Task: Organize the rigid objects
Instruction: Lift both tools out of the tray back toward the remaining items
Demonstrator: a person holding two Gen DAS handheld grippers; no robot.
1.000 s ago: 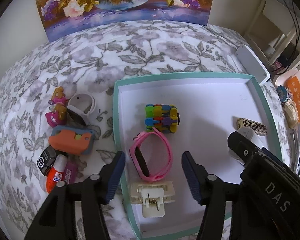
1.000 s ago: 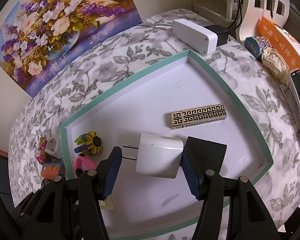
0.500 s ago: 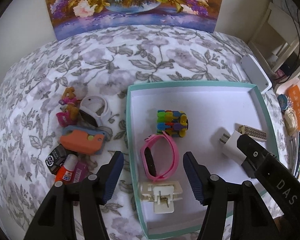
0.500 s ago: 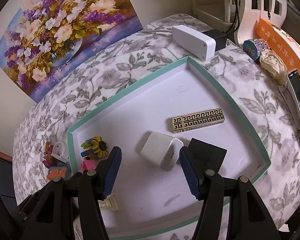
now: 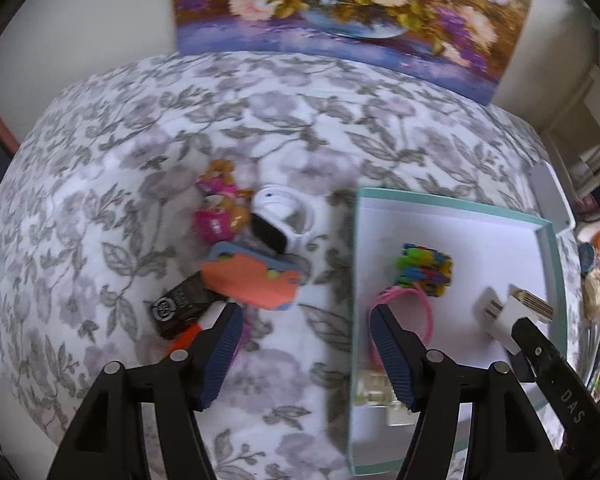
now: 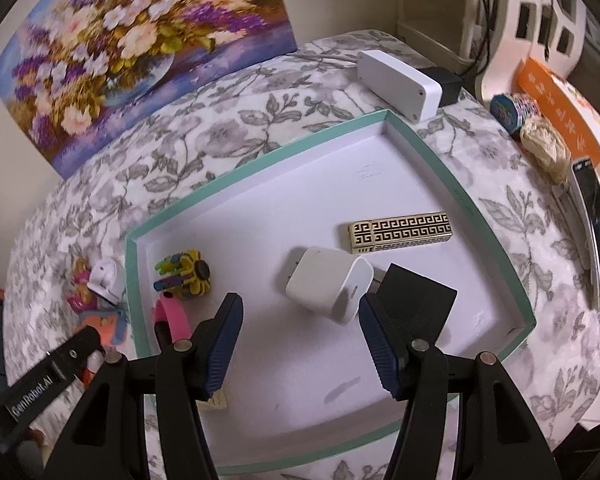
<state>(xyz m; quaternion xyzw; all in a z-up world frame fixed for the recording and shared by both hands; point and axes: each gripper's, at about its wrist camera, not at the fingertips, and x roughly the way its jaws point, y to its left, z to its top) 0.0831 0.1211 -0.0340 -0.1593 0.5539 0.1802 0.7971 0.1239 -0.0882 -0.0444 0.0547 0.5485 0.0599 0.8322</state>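
Five pieces already lie in the shallow white tray with the teal rim, as I read it. From the right wrist view they are the white cube-shaped wall charger at centre frame, the gold-and-black patterned rectangular case just right of and above it, the multicoloured plastic fidget toy at left centre, the pink silicone wristband below that, and a cream plastic clip that shows only partly, low in the left wrist view.

My right gripper hangs over the tray floor with its jaws apart and nothing between them; the charger lies free just beyond the tips.

My left gripper is also spread wide and empty, straddling the tray's left rim above the flowered cloth.

What is left sits in a heap at left centre of that view:
- the orange and blue foam holder
- the white smartwatch with its band
- the small pink and tan toy figure
- the black square packet
- an orange tube, partly hidden behind the left finger

I judge the job about half done, with that pile next.
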